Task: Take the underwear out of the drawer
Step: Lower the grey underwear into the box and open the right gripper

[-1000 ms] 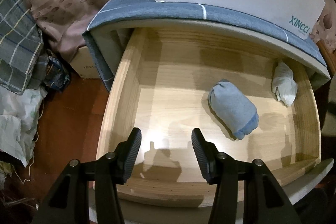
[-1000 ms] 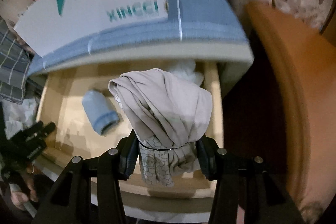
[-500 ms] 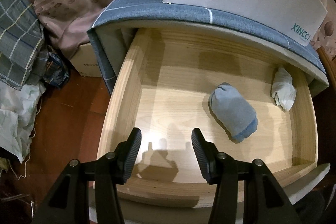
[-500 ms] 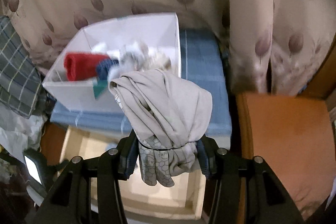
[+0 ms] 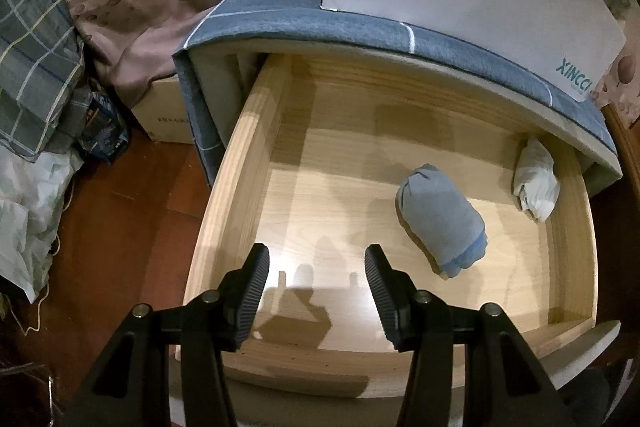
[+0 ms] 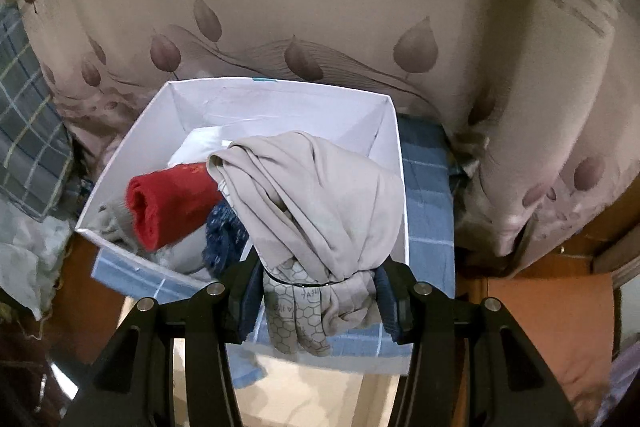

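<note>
The right gripper (image 6: 318,301) is clamped on a beige rolled pair of underwear (image 6: 320,211), and a second ago that bundle hung just over the drawer (image 5: 240,187); now it is up over the white box (image 6: 280,99) on the cabinet top — so this piece is out, and a drop among the red roll (image 6: 168,203) and others looks next. The left gripper (image 5: 316,287) hangs over the drawer's front, jaws apart and empty. Two pieces remain inside — a blue roll (image 5: 440,215), then a smaller white bundle (image 5: 536,183) in the far corner.

L tool (image 5: 316,267): blk, ribbed pads, silver screws | R tool (image 6: 318,291): same, blk arms
</note>
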A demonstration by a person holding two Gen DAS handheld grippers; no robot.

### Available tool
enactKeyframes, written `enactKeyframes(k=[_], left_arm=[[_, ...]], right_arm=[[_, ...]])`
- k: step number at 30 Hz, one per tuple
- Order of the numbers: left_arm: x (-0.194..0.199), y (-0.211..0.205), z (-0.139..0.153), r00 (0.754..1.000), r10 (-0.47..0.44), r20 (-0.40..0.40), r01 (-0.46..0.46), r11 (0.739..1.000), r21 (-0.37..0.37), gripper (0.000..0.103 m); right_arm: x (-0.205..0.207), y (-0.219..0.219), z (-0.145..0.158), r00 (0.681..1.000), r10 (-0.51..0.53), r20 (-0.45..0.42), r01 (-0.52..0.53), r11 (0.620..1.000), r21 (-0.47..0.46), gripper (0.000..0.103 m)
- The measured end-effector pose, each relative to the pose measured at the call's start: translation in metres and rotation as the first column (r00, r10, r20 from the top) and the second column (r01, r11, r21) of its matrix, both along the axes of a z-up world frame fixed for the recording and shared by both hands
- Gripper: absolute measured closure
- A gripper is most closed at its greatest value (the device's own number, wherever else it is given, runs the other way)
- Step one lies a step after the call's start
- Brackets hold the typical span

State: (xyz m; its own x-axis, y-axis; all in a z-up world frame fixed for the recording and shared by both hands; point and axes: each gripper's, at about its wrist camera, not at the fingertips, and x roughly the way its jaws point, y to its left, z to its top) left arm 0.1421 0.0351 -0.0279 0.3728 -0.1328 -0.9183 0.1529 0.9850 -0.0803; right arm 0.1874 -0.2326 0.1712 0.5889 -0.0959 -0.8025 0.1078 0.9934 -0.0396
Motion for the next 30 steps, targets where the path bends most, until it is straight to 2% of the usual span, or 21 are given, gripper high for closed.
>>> enactKeyframes(k=[7, 16, 24, 30], left_arm=[[0.001, 0.001, -0.001, 1.0, 0.0, -0.004, 0.0, 1.0, -0.006, 0.052], [0.001, -0.005, -0.003, 1.0, -0.012, -0.005, 0.012, 1.0, 0.011, 0.052], [0.001, -0.005, -0.004, 1.0, -0.017, -0.006, 0.017, 1.0, 0.018, 0.052], [0.0, -0.005, -0.005, 1.0, -0.024, -0.008, 0.024, 0.999, 0.03, 0.052]], right_arm=[[0.036, -0.004, -0.032, 0.998, -0.017, -0.065, 0.016, 1.0, -0.008, 0.058], [0.048, -0.012, -0.067, 0.992, -0.031, -0.121, 0.033, 0.999, 0.012, 0.057], [0.043, -0.013, -0.063, 0.994, -0.03, -0.102, 0.031, 0.999, 0.012, 0.054], [0.031, -0.012, -0.049, 0.997, -0.011, -0.082, 0.013, 1.0, 0.022, 0.046]])
